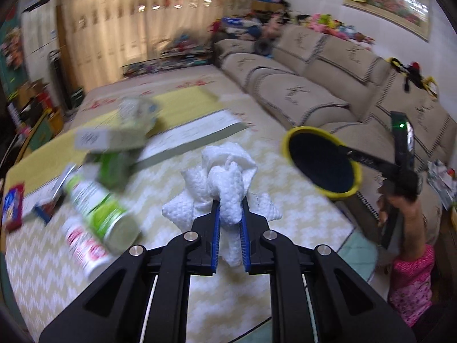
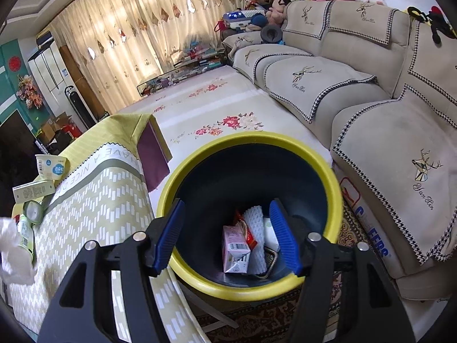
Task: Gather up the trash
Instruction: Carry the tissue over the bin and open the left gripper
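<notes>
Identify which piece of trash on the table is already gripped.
The crumpled white paper towel, pinched between the left gripper's blue fingers. The green-labelled bottle and carton lie untouched to its left.

In the left wrist view a crumpled tissue sits mid-frame between the left gripper fingers, above the table. Left of it on the table lie a bottle, a box and, behind them, a cup. The bin hangs at right, before the sofa. In the right wrist view the bin fills lower centre beside the table's right edge, with a carton and wrappers in it.
</notes>
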